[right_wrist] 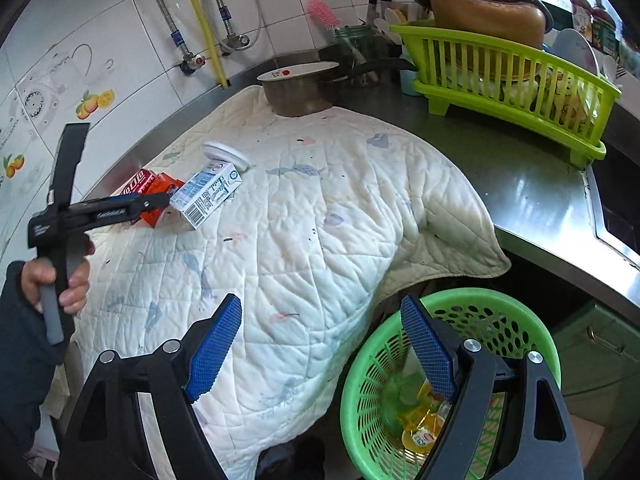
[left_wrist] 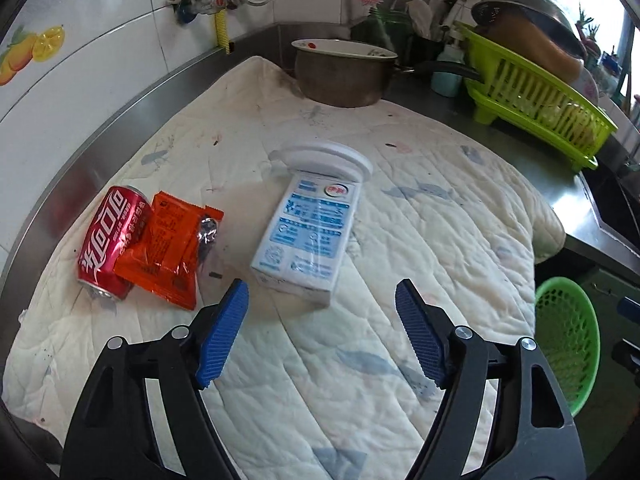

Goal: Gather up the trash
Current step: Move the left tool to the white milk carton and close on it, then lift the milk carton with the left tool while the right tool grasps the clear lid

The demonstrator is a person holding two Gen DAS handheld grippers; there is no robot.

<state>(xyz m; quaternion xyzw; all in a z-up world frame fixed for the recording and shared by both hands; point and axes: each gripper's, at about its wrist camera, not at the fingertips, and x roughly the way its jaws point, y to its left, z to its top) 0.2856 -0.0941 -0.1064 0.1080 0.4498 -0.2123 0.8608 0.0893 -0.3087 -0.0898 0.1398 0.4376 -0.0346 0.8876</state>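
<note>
On the white quilted cloth [left_wrist: 420, 220] lie a red cola can [left_wrist: 112, 240], an orange snack wrapper [left_wrist: 168, 248] leaning on it, and a white and blue milk carton [left_wrist: 308, 232] whose top rests on a round white lid [left_wrist: 324, 158]. My left gripper [left_wrist: 322, 284] is open with nothing between its pads, just short of the carton's near end. In the right wrist view a hand holds it beside the wrapper [right_wrist: 160, 216], the can [right_wrist: 136, 180] and the carton [right_wrist: 208, 194]. My right gripper [right_wrist: 321, 299] is open and holds nothing, over the cloth's edge and the green basket [right_wrist: 500, 300].
The basket [left_wrist: 568, 344] sits below the counter edge and has yellow wrappers [right_wrist: 420, 420] in it. A pot [left_wrist: 340, 76] stands at the back of the cloth. A green dish rack [left_wrist: 532, 108] with bowls fills the right counter, and a sink [right_wrist: 620, 208] lies beyond it.
</note>
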